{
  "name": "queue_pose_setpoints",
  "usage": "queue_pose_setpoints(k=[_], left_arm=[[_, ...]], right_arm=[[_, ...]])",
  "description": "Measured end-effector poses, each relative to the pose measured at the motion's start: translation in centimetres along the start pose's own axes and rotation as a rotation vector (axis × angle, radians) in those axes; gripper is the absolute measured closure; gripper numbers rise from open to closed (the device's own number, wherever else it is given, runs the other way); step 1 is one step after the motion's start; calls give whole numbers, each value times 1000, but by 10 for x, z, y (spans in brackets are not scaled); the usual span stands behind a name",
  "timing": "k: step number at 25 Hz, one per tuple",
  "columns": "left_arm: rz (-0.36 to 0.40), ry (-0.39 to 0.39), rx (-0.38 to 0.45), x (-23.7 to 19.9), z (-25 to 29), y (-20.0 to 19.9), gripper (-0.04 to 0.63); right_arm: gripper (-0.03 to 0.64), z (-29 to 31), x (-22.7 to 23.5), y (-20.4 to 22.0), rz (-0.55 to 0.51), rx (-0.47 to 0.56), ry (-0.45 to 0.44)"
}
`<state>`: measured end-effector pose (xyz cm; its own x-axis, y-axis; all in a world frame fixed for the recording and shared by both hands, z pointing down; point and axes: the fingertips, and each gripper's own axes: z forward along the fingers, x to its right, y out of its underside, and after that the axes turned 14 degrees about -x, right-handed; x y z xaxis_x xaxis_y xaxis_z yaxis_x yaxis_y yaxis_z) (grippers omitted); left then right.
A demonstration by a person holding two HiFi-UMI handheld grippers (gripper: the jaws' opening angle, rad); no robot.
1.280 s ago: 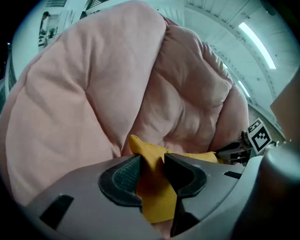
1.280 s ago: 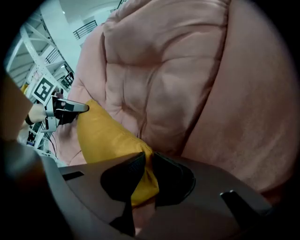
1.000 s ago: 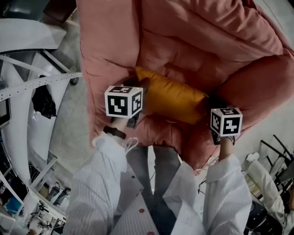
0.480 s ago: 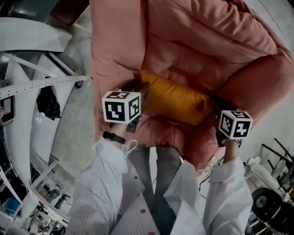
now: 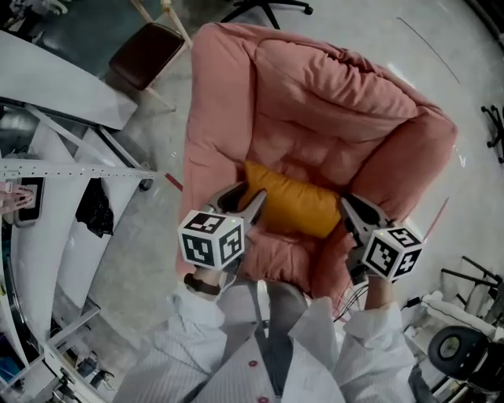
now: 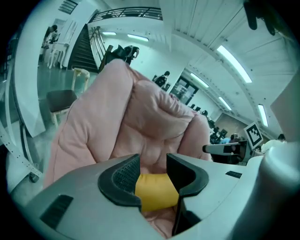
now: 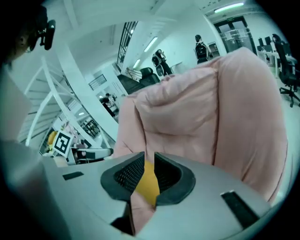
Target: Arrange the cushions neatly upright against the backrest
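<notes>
A yellow cushion (image 5: pixel 295 206) lies across the seat of a big pink padded armchair (image 5: pixel 315 102), below its backrest. My left gripper (image 5: pixel 242 198) is at the cushion's left end. In the left gripper view the yellow fabric (image 6: pixel 155 192) fills the gap between its pads, and the gripper (image 6: pixel 153 174) is shut on it. My right gripper (image 5: pixel 353 211) is at the cushion's right end. The right gripper view shows a thin fold of yellow fabric (image 7: pixel 149 186) pinched in its narrow gap, with the gripper (image 7: pixel 149 171) shut on it. The pink backrest (image 7: pixel 187 112) rises ahead of both.
A brown stool (image 5: pixel 146 51) stands on the floor at the back left. White curved panels and rails (image 5: pixel 55 86) fill the left side. An office chair base (image 5: pixel 268 8) is behind the armchair. Cables and a wheel (image 5: pixel 453 346) lie at the lower right.
The head view has drawn back and tilted up, so the whole armchair now shows. Both grippers stay at the cushion's two ends, and their jaws now show past the marker cubes.
</notes>
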<state>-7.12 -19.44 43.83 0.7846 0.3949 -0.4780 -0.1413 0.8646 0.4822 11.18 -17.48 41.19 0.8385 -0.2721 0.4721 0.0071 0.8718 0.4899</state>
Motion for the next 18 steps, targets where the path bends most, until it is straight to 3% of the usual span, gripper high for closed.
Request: queue_pose_setpoints(k=[6,13,18], left_arm=[[113,122,150,76,-74,-44,442],[289,195,342,165,-164,-100,546],[420,236,401,217,-209,-111,580]], right_arm=[[576,-74,-93,-56,-86,193,-132],[597,-172,-177,-105,-282,398,-124],[601,-222,-231,-115,-373,493,-162]])
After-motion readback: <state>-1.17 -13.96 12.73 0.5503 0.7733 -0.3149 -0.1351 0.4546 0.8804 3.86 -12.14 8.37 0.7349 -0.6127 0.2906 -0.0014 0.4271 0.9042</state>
